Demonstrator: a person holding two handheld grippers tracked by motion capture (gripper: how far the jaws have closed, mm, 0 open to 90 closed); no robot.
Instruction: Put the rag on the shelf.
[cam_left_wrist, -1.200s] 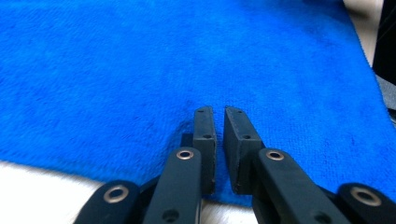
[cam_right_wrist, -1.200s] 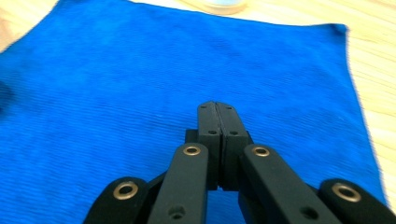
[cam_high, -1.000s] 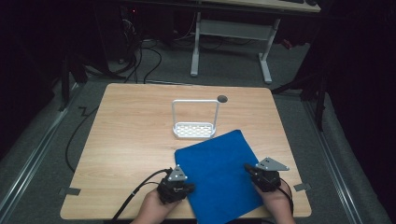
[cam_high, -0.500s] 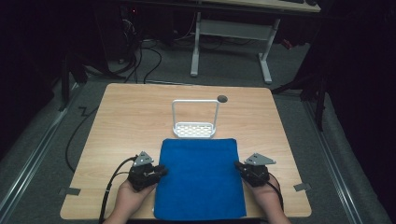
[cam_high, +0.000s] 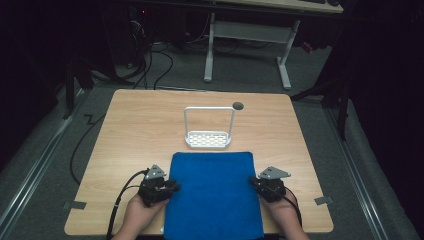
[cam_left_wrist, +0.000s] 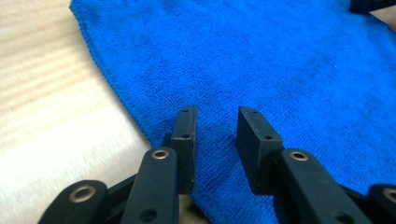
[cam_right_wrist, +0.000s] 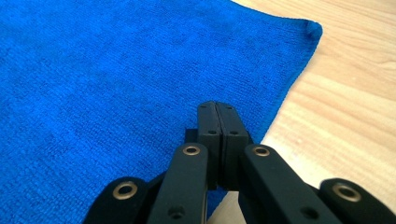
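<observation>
Nearest to us, the blue cloth (cam_high: 214, 195) lies flat on the counter (cam_high: 130, 130), its near edge hanging just over the counter's front edge between our two hands. Our left hand-held gripper (cam_high: 172, 186) sits at the cloth's left edge; in the left gripper view (cam_left_wrist: 215, 140) its jaws stand apart above the cloth (cam_left_wrist: 243, 60), having just opened and then eased back a little, with nothing pinched between the pads. Our right hand-held gripper (cam_high: 255, 182) sits at the cloth's right edge; in the right gripper view (cam_right_wrist: 218, 130) its jaws are pressed together over the cloth (cam_right_wrist: 116, 79) near its border, and we cannot tell whether any cloth is caught between them. A cable trails from each gripper back toward us. Beyond the cloth's far edge, just apart from it, stands a small white rack (cam_high: 208, 139) with a tall wire handle. Farther still, near the counter's far edge, is a dark round hole (cam_high: 238, 105).
</observation>
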